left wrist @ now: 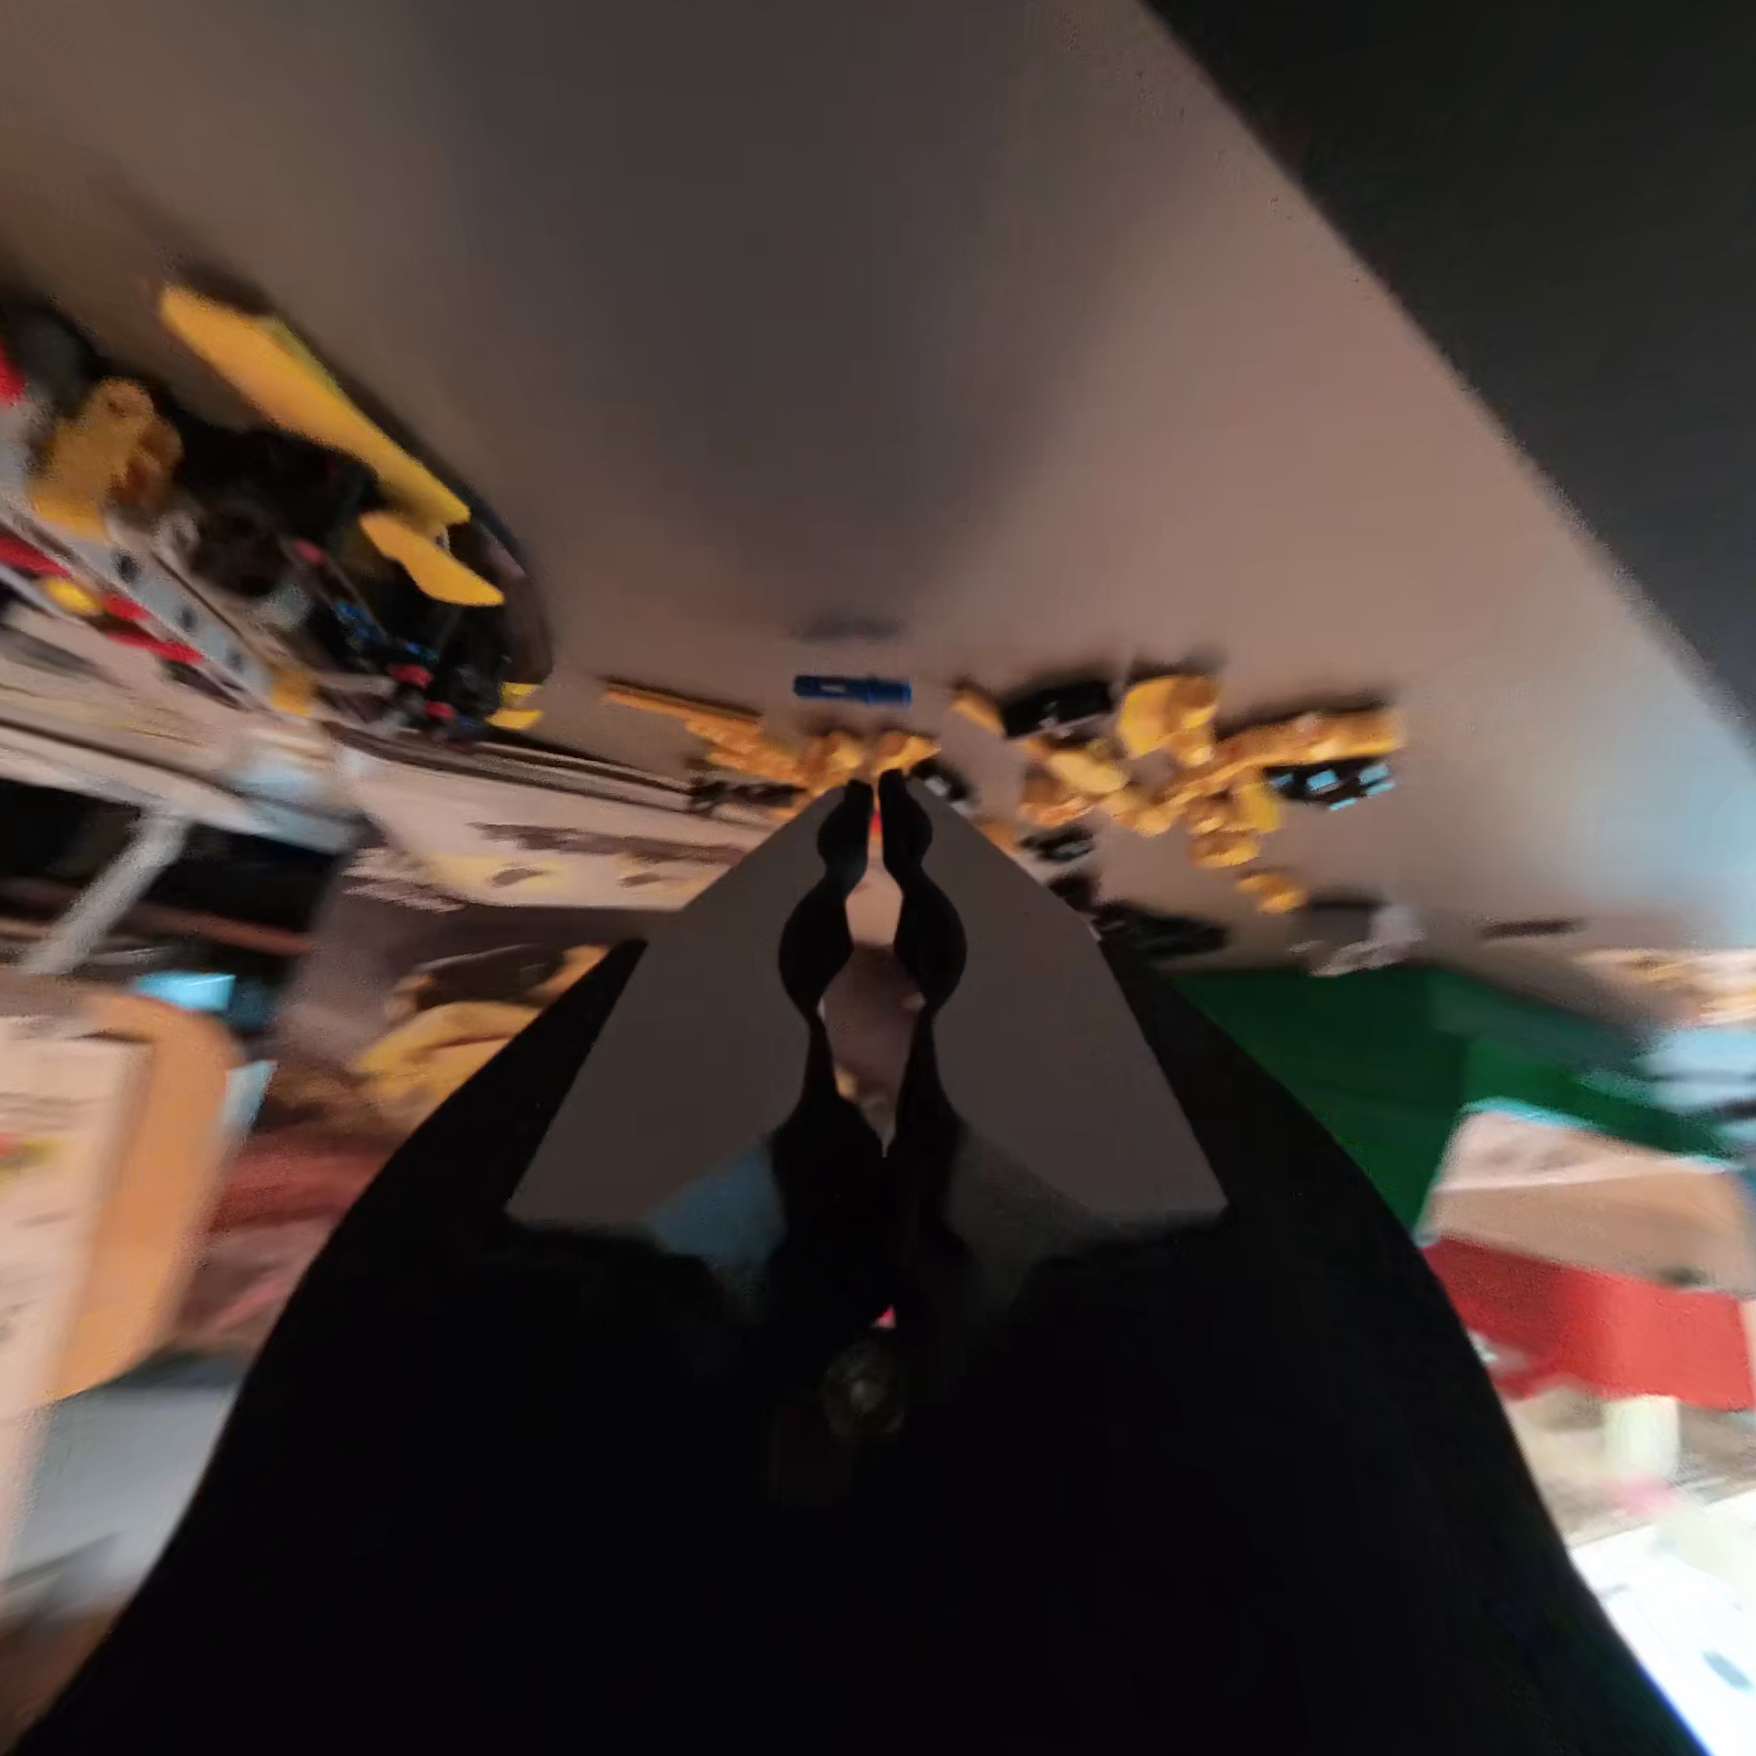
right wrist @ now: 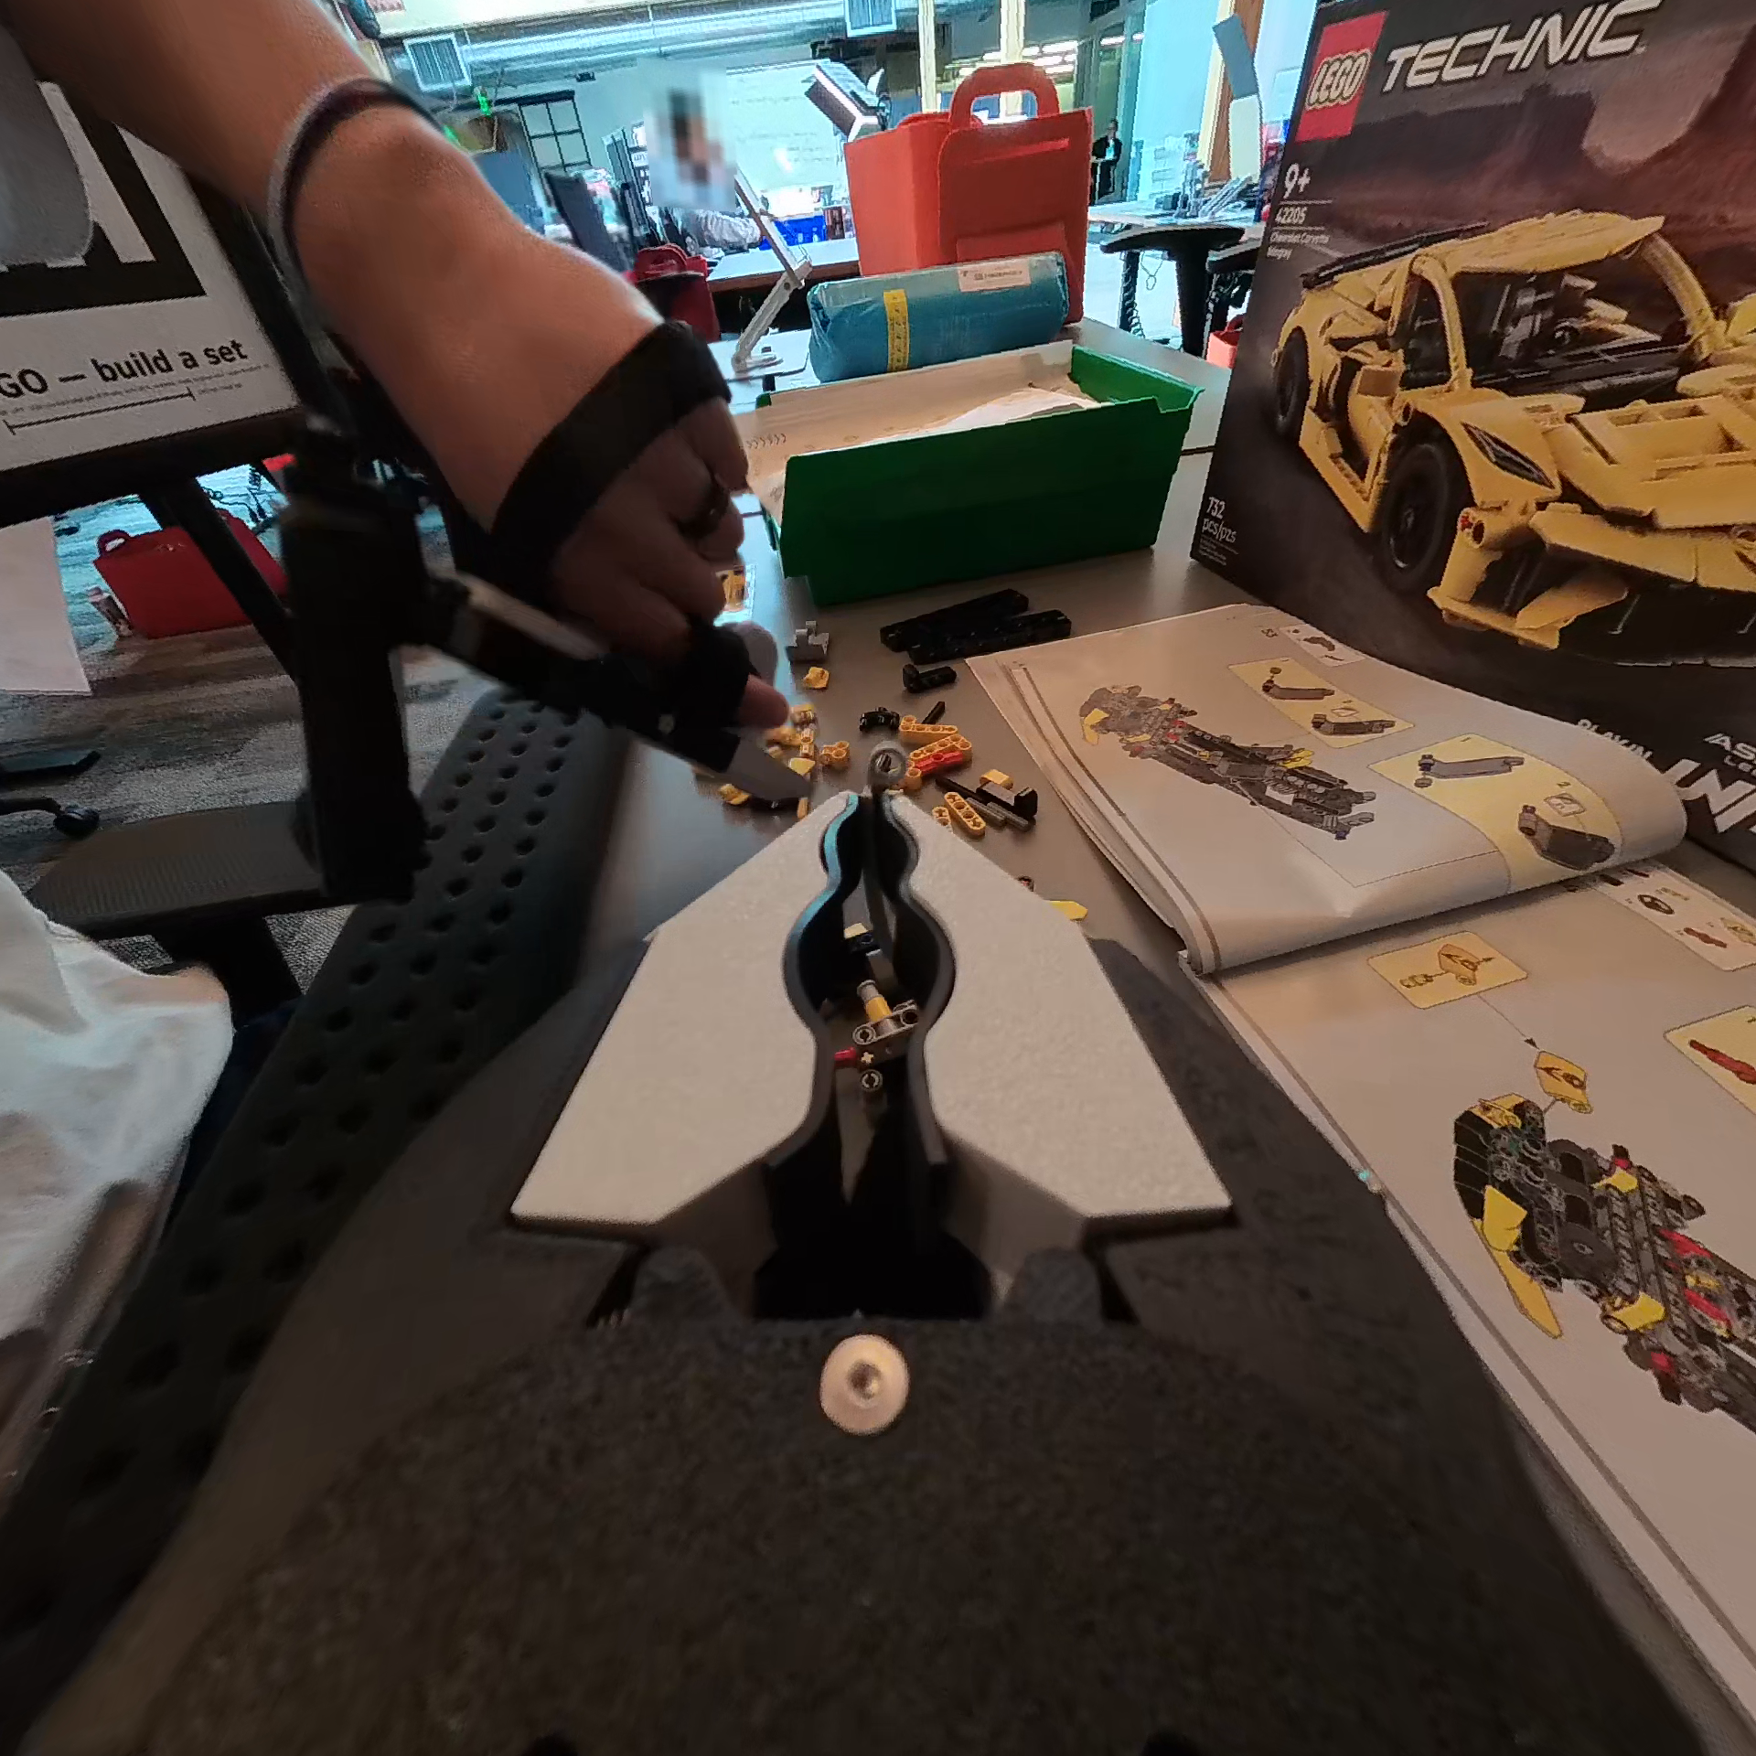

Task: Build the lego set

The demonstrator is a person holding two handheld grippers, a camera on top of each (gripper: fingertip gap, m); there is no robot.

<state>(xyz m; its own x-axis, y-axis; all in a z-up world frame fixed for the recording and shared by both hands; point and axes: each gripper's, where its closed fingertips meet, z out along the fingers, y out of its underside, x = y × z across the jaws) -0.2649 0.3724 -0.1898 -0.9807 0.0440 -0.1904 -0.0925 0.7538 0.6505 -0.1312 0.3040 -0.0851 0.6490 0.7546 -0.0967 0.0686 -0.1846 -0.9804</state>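
My right gripper (right wrist: 872,806) is shut on a grey lego assembly (right wrist: 882,1028) with yellow and red pins; a grey round end (right wrist: 889,760) sticks out past the tips. Loose yellow, black and red lego pieces (right wrist: 936,760) lie on the table just ahead. My left gripper (right wrist: 774,781), held by a hand (right wrist: 570,399), points down into that pile. In the blurred, upside-down left wrist view its jaws (left wrist: 875,789) stand almost together at the yellow pieces (left wrist: 1188,760); nothing shows between them. A blue pin (left wrist: 852,689) lies nearby. A black and yellow part-built model (left wrist: 314,494) shows at the left.
An open instruction booklet (right wrist: 1330,789) lies on the right, with the set's box (right wrist: 1520,380) standing behind it. A green bin (right wrist: 979,494) with papers, black beams (right wrist: 979,622), a blue package (right wrist: 936,314) and an orange bag (right wrist: 969,190) are farther back. A black perforated chair (right wrist: 428,950) is on the left. Across from one pair of fingers to the other is roughly 20 centimetres.
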